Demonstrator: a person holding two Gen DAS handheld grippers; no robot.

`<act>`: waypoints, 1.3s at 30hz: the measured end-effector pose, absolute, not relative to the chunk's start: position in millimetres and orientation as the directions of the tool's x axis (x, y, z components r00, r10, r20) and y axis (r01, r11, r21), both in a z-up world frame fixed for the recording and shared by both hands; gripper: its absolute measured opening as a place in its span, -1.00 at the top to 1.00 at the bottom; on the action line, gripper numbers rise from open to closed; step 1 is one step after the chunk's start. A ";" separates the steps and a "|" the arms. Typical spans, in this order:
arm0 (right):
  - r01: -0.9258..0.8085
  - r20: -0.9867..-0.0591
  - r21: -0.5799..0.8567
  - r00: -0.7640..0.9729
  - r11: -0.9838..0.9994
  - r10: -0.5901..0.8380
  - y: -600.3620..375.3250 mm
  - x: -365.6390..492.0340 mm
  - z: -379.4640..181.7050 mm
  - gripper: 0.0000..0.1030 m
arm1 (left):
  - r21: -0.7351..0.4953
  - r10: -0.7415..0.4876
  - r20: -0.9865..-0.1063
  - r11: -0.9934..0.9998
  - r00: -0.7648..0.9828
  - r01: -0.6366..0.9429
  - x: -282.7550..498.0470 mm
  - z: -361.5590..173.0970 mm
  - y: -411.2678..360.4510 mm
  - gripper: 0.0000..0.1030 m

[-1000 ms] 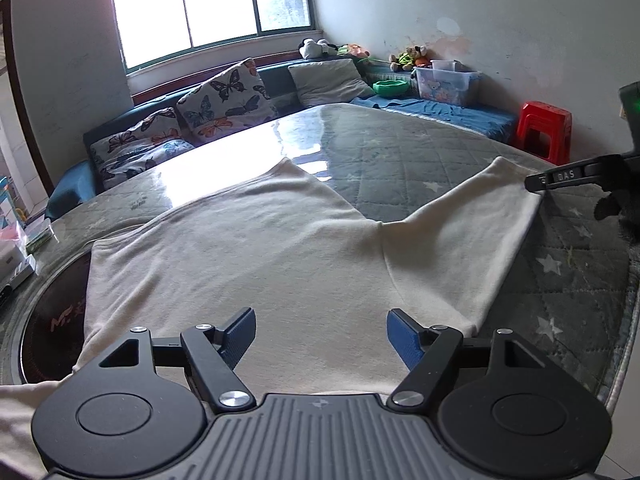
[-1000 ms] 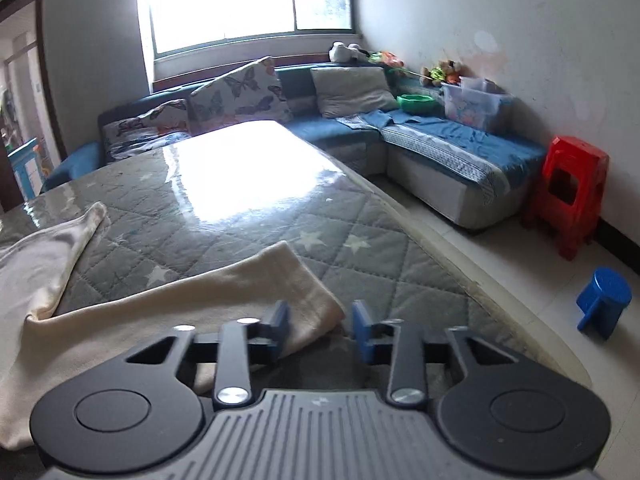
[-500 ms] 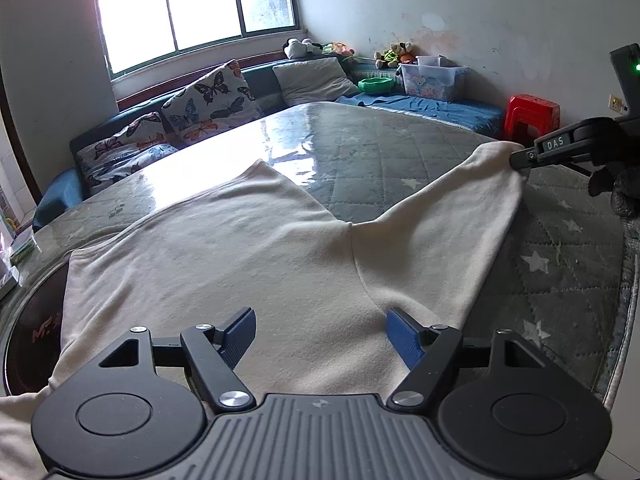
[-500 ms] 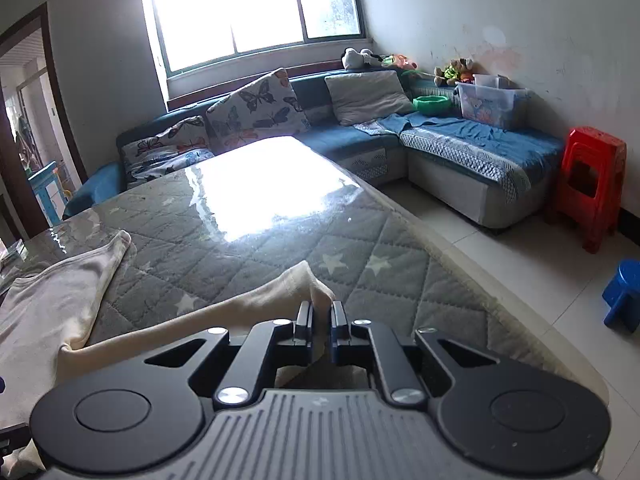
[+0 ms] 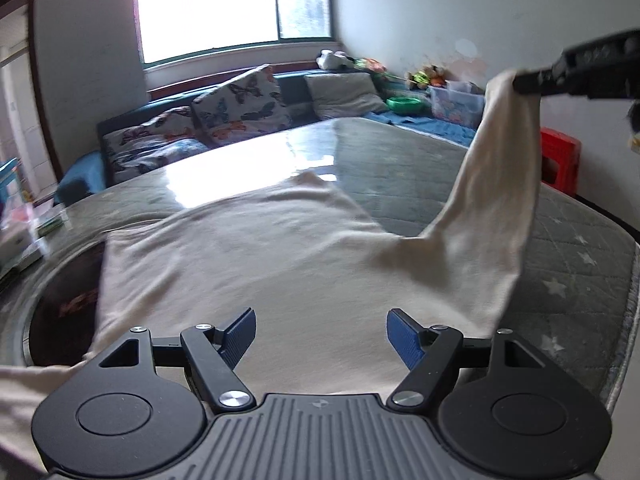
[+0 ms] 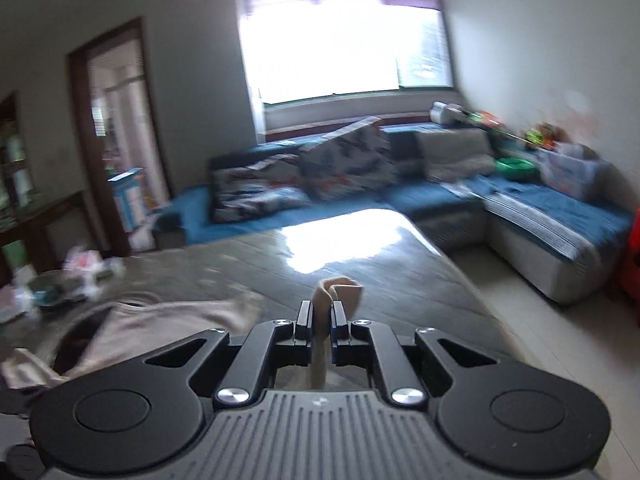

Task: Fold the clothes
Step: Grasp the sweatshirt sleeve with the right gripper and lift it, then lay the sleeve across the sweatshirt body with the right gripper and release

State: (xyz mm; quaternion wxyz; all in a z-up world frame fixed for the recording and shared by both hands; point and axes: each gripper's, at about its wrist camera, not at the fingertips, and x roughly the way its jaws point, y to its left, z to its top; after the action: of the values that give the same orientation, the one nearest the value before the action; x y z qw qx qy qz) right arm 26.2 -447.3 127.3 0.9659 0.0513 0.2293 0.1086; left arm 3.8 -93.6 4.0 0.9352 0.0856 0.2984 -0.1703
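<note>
Sleeve of the cream long-sleeved cotton top point(image 5: 280, 264), flat a second ago, now hangs lifted off the grey quilted star-print table cover point(image 5: 568, 248); folding inward has begun. Right gripper point(image 6: 321, 316) is clamped on the cuff. Left gripper point(image 5: 320, 334) hovers wide above the body, holding nothing.

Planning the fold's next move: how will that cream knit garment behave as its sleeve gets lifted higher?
Probably floppy: the cream knit garment hangs in a slack curve from the right gripper, its body flat on the grey quilted table cover. It seems light, since a small pinch at the cuff holds the sleeve up. The body may drag; the open left gripper isn't pinning it.
</note>
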 end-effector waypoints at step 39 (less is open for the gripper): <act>-0.584 -0.720 -0.023 0.572 0.811 0.392 -295.4 21.2 60.9 0.70 | -0.002 -0.095 -0.564 0.994 0.820 0.114 -27.7 7.7 9.5 -0.46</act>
State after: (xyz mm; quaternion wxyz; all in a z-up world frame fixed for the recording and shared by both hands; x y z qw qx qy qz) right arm 21.2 -295.4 60.9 0.8770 -0.1305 0.3694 0.2782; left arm -27.7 9.5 7.7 0.9538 0.0161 0.2949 -0.0546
